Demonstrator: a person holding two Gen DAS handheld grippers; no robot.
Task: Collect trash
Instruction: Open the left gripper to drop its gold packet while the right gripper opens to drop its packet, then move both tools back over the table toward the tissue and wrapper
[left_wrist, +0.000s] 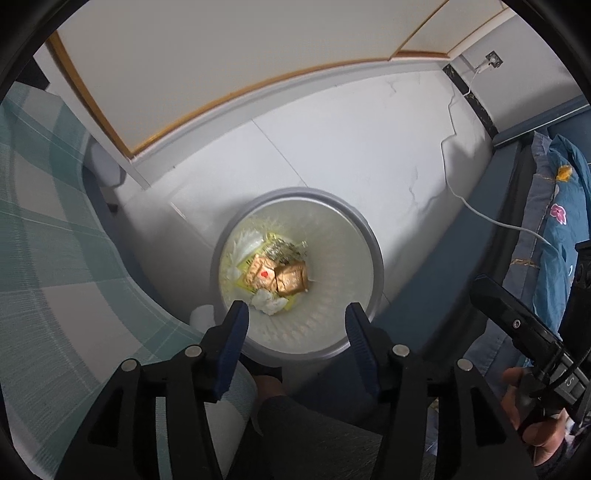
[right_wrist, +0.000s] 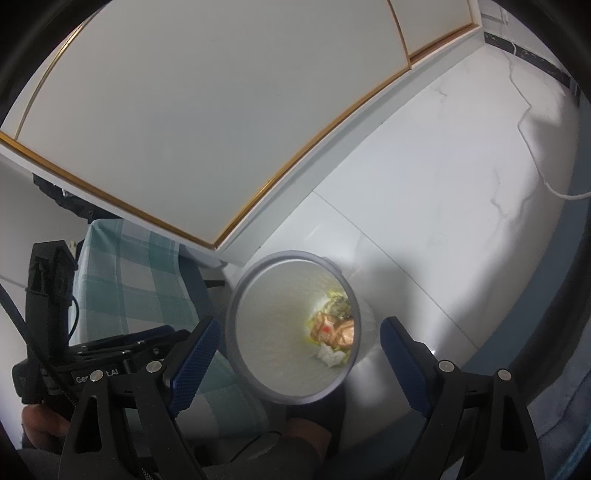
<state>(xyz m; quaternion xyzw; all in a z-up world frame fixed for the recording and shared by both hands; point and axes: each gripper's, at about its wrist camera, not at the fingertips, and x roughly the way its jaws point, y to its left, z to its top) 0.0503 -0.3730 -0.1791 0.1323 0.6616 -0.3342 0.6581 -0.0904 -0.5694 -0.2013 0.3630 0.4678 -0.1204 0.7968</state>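
A: What borders the white tiled floor (left_wrist: 351, 147)?
B: A gold-trimmed wardrobe (left_wrist: 221, 48) at top, a checked cloth (left_wrist: 48, 221) at left, floral bedding (left_wrist: 561, 206) at right.
A: And the line across the floor?
B: A white cable (left_wrist: 448, 147).

Open right claw (right_wrist: 299, 350) above white bin (right_wrist: 236, 295) of crumpled wrappers (right_wrist: 332, 330).

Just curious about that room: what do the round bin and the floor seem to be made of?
Bin: likely plastic, with a smooth grey rim and a translucent whitish wall that lets light through. Floor: probably glossy ceramic or marble-look tile, white with grey veins, a straight joint line and a soft sheen.
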